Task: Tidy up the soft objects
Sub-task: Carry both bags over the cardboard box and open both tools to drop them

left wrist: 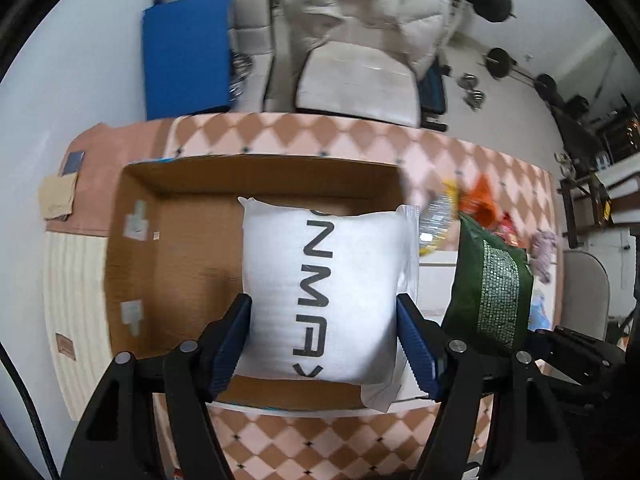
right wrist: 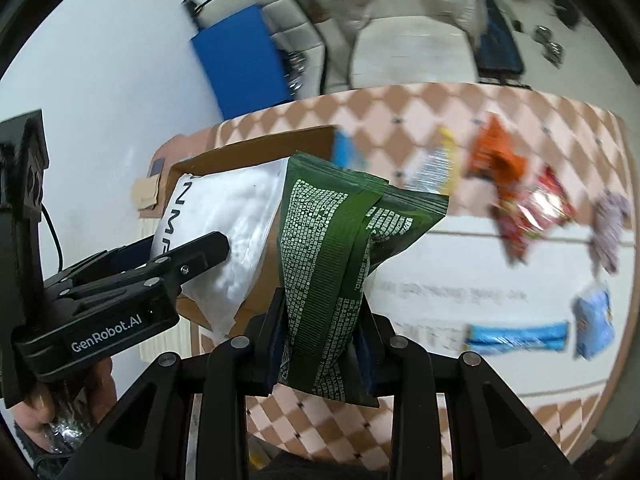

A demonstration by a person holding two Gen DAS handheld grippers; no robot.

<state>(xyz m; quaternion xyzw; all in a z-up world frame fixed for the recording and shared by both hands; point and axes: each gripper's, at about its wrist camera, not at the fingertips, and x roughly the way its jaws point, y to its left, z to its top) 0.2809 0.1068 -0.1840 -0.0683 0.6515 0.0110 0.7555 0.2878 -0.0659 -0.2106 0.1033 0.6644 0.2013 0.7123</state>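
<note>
My left gripper [left wrist: 324, 318] is shut on a white padded pouch with black letters [left wrist: 320, 292] and holds it over the open cardboard box [left wrist: 180, 248]. The pouch also shows in the right wrist view [right wrist: 224, 232], with the left gripper [right wrist: 176, 264] on it. My right gripper [right wrist: 320, 320] is shut on a green foil bag with white print [right wrist: 336, 256], held upright just right of the box. The green bag also shows in the left wrist view [left wrist: 492, 288].
The table has a checkered pink cloth [left wrist: 320, 440]. Loose packets lie to the right: an orange one [right wrist: 496, 152], a red one [right wrist: 528, 208], a blue bar [right wrist: 516, 336], a blue pouch [right wrist: 596, 320], and a clear bag [right wrist: 436, 168]. A chair [left wrist: 360, 80] stands behind the table.
</note>
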